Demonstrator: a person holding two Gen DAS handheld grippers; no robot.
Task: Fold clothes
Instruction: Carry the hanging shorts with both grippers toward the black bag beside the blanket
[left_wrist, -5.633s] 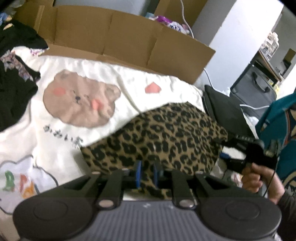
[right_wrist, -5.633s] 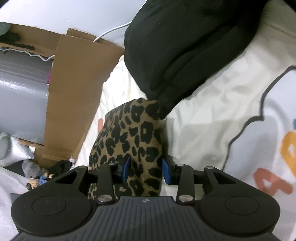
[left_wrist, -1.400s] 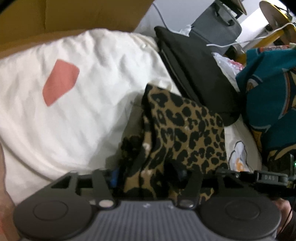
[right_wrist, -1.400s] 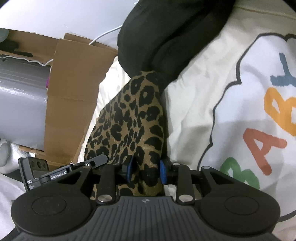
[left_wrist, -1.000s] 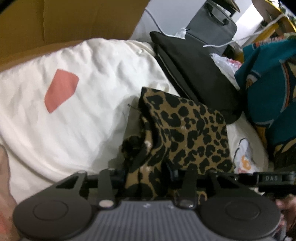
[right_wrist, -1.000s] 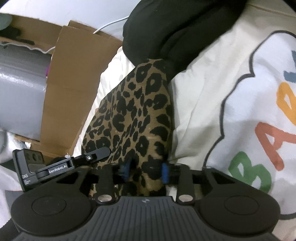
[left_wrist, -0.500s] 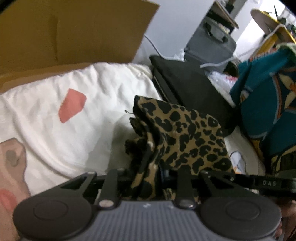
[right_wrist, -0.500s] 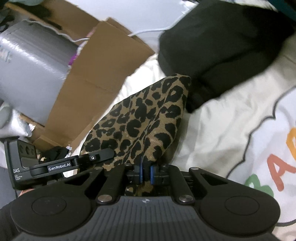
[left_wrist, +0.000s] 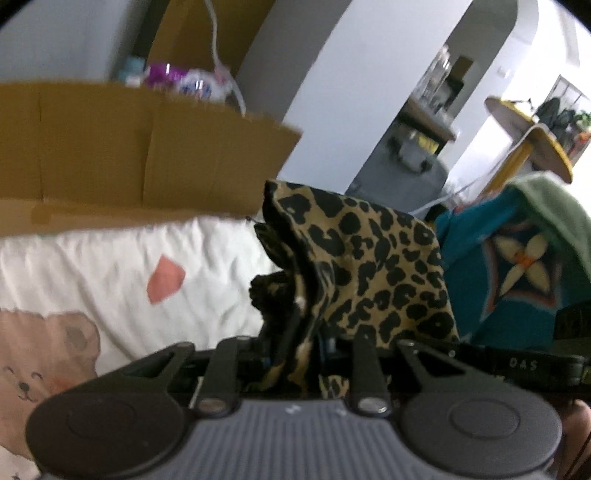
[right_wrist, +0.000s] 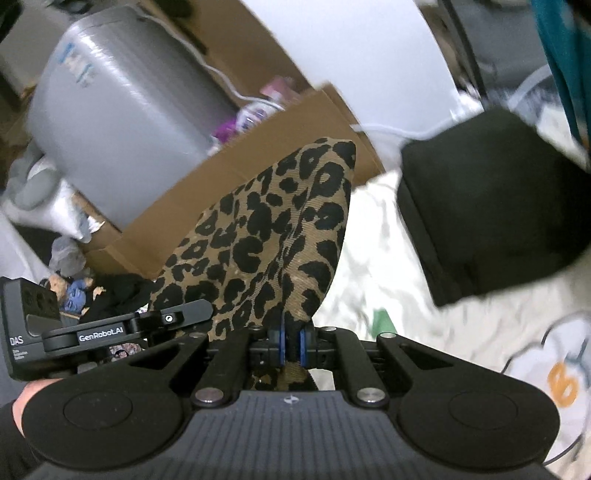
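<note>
A leopard-print garment hangs bunched between both grippers, lifted off the white printed bedsheet. My left gripper is shut on a thick fold of the leopard-print garment at its near edge. In the right wrist view the same leopard-print garment rises in a peak, and my right gripper is shut on its lower corner, blue pads pinching the cloth. The left gripper's body and the hand holding it show at the lower left of that view.
A cardboard wall stands behind the bed. A folded black garment lies on the bedsheet to the right. A teal patterned garment is at the right. A grey cylinder stands behind the cardboard.
Both grippers closed on the leopard garment and rose, lifting it off the sheet. Both views tilted up, so the room behind now shows.
</note>
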